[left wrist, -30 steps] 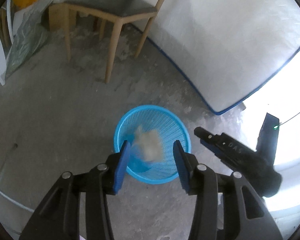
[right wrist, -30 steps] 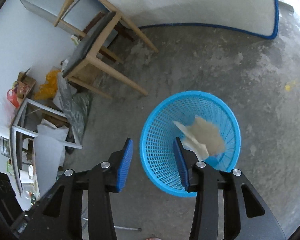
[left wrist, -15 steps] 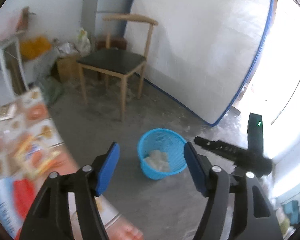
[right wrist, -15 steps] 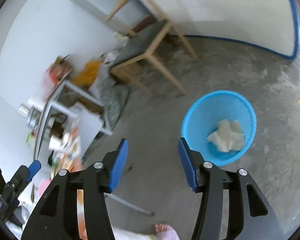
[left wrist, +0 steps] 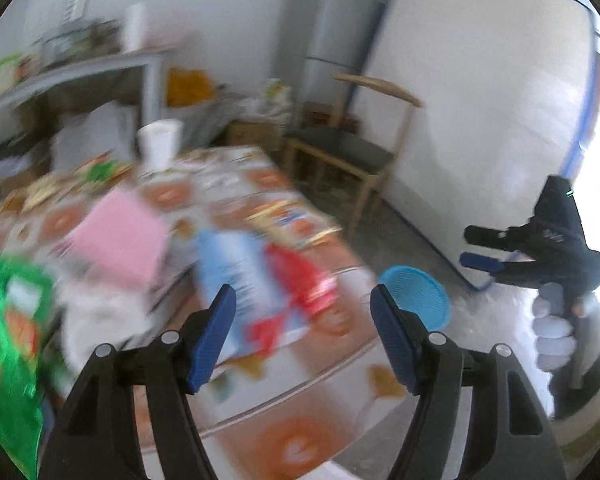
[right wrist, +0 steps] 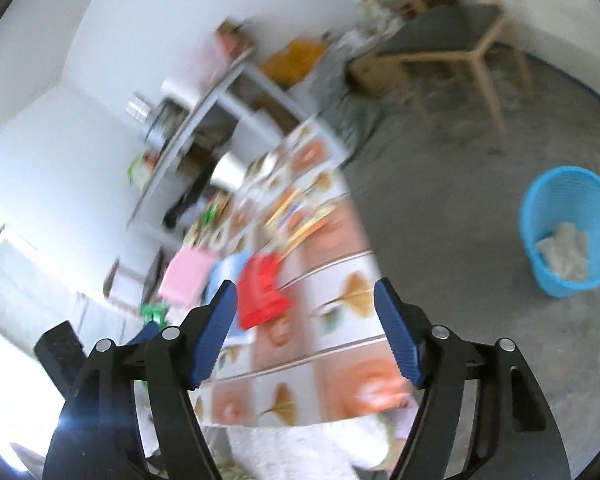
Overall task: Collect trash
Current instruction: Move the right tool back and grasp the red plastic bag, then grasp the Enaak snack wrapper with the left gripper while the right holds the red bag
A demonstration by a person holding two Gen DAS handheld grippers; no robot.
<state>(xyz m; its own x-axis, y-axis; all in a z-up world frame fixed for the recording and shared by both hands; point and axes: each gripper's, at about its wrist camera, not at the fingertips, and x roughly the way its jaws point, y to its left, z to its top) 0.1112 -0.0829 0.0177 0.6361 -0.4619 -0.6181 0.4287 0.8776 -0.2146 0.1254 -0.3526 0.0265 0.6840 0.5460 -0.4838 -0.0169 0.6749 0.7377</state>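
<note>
My left gripper (left wrist: 302,312) is open and holds nothing, hanging over a table (left wrist: 300,440) with a patterned cloth. On it lie a red wrapper (left wrist: 296,276), a blue-and-white packet (left wrist: 232,264), a pink sheet (left wrist: 120,236) and a green bag (left wrist: 8,320), all blurred. The blue mesh basket (left wrist: 418,296) stands on the floor beyond the table. My right gripper (right wrist: 304,308) has its jaws opening with nothing between them; the red wrapper (right wrist: 260,292) lies below it. The basket (right wrist: 568,232) holds crumpled white paper (right wrist: 564,252). In the left wrist view a gloved hand (left wrist: 552,340) holds the right gripper (left wrist: 484,248).
A wooden chair (left wrist: 352,152) stands by a white mattress (left wrist: 480,112) leaning on the wall, next to a grey fridge (left wrist: 332,32). A cluttered grey shelf (left wrist: 80,68) and a white cup (left wrist: 158,140) lie behind the table. Bare concrete floor (right wrist: 440,208) surrounds the basket.
Both grippers rose and swung left from above the basket to over the table. The paper that dropped from the left gripper now lies in the basket. Both pairs of jaws stand wider.
</note>
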